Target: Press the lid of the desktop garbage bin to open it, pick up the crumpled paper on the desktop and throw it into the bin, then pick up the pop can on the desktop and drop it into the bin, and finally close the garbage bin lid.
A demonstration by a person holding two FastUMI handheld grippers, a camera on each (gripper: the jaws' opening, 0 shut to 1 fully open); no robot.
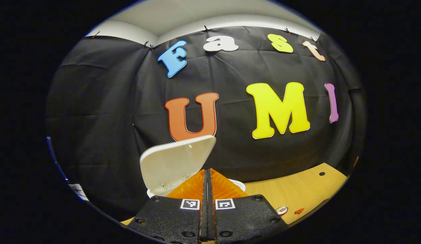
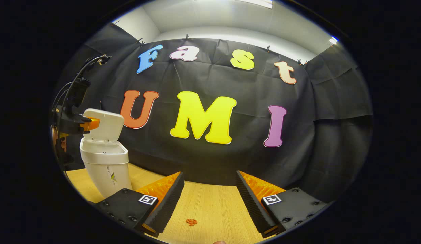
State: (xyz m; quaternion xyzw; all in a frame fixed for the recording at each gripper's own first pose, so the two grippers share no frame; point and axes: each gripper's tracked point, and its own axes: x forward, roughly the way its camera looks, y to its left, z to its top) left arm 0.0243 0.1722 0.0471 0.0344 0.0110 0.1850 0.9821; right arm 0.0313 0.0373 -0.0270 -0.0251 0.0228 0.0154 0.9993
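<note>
**Bin lid stood open as my left tool closed in beside it**

My left tool (image 1: 207, 176) had its two fingers pressed together with nothing between them, their tips just in front of the raised lid (image 1: 175, 162) of the garbage bin in the left gripper view. In the right gripper view that same tool (image 2: 90, 123) sat at the lid's (image 2: 107, 124) near edge, above the bin's mouth; whether it touched the lid I could not tell.

My right tool (image 2: 208, 189) hung with its fingers spread wide apart and held nothing, poised over the wooden bench (image 2: 214, 206).

The garbage bin (image 2: 105, 166) stood upright on the bench at the far left of the right gripper view, its long axis vertical and its open mouth facing up. The lid was hinged back, tilted up and away toward the booth wall, its underside turned toward the bin's opening.

A small orange scrap (image 2: 191, 221) lay on the bench between my right tool's fingers. In the left gripper view a small round red-and-white object (image 1: 282, 210) lay on the bench to the right of my left tool, beside another orange scrap (image 1: 299, 211).
</note>
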